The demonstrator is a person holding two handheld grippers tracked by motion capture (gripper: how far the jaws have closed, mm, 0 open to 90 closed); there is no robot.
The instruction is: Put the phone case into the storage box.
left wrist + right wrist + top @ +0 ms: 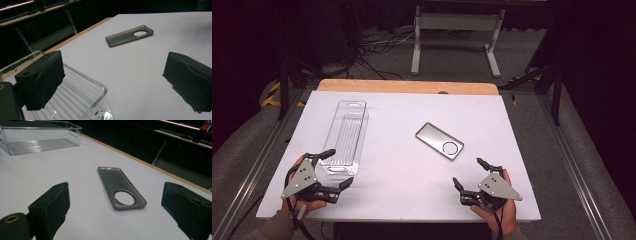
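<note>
Lying on white table point(402, 190): one phone case point(439, 141), one clear tray point(346, 136).

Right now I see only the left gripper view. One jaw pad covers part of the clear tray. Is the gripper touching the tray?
Observer: From the high view, the left gripper stands open at the near end of the clear tray; I cannot tell if a pad touches it.
Operator: Is something inside the tray?
Observer: No, the high view shows only its ribbed floor.
Operator: And where is the other gripper?
Observer: The right gripper is near the front edge of the table, open, with nothing between its jaws.
Operator: Does it point at the phone case?
Observer: Yes, in the right gripper view the phone case lies flat ahead, between the two pads, hollow side up.
</note>
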